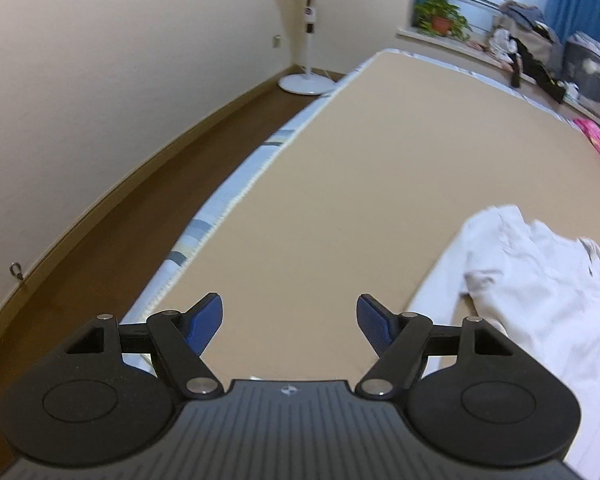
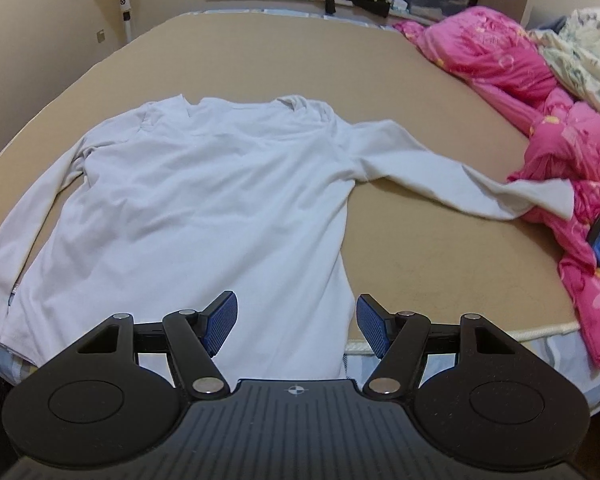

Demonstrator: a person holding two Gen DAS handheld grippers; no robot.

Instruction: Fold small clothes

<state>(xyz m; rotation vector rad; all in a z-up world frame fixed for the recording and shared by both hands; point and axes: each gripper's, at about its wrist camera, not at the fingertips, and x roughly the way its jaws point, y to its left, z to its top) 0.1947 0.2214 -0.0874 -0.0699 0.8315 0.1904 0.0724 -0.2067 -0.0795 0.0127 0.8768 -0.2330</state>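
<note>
White long-sleeved shirt (image 2: 204,184) spread flat on tan bed cover (image 2: 420,248), near edge. Right gripper (image 2: 296,324) angled down above near hem, spread, empty. Left gripper (image 1: 290,324) left of shirt, tilted downward, spread, empty.

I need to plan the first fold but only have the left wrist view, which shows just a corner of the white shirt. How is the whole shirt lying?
Observer: The white shirt lies flat on the tan bed cover, collar away from the camera.
Operator: Where are the sleeves?
Observer: One sleeve stretches sideways, its cuff resting on the pink quilt.
Operator: Is the right gripper holding anything?
Observer: No, the right gripper is open above the hem.
</note>
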